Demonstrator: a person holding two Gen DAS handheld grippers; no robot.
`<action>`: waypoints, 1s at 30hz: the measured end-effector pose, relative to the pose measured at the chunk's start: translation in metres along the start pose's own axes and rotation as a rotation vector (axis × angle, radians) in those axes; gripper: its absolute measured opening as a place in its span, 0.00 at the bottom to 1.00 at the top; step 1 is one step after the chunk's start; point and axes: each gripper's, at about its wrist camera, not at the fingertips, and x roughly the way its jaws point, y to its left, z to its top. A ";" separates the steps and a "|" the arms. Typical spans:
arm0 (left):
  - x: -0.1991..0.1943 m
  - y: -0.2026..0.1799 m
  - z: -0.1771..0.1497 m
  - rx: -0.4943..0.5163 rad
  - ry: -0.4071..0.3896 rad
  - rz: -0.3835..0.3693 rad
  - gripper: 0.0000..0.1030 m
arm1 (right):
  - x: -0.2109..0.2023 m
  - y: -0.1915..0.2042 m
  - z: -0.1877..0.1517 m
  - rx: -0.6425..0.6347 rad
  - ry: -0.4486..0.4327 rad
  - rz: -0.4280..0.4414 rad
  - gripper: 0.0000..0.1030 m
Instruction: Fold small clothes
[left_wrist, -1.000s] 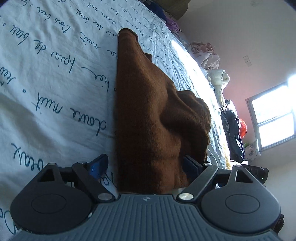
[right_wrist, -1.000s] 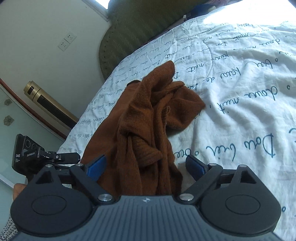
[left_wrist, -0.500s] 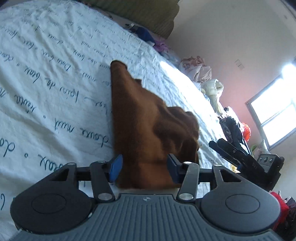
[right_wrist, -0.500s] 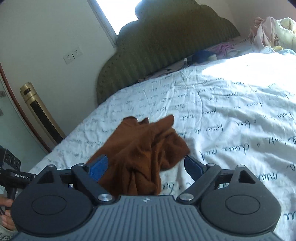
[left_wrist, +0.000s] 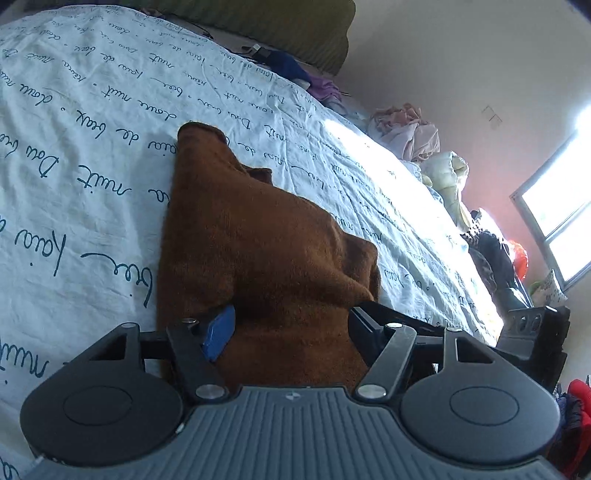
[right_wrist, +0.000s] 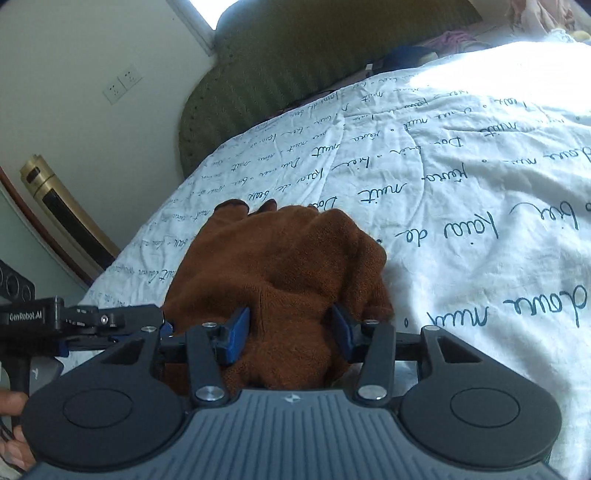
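Brown knit garment (left_wrist: 258, 251) lying on the bed (left_wrist: 74, 155), near edge, bunched rather than flat; far end tapers to a narrow cuff-like tip, right side heaped in folds. Fold barely begun by the look of it: no clean crease or squared edges, fabric rumpled in both views. Left hand-held gripper (left_wrist: 291, 328) at the near hem, jaws partly apart and closing, cloth between them; blue pad (left_wrist: 219, 332) touches the knit, far jaw stands clear, so not clamped yet. Right hand-held gripper (right_wrist: 290, 328) on the near bunched edge, jaws closing fast, both blue pads (right_wrist: 236, 338) pressing into a thick wad of garment (right_wrist: 288, 266), looks gripped. Left hand-held gripper also visible at left of the right wrist view, just beside the cloth. Still to do, judging from this: lift, spread flat, fold over, smooth. Clothes pile (left_wrist: 406, 129) at far right of bed, untouched.
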 end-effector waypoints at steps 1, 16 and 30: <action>-0.007 -0.001 0.000 -0.005 -0.001 0.014 0.64 | -0.011 -0.001 0.002 0.025 -0.020 0.006 0.45; -0.048 0.017 -0.071 0.051 0.017 0.004 0.84 | -0.030 -0.027 -0.025 0.331 -0.006 0.250 0.25; -0.036 -0.037 -0.038 0.110 -0.008 -0.077 0.96 | 0.009 -0.008 0.029 0.329 -0.003 0.246 0.46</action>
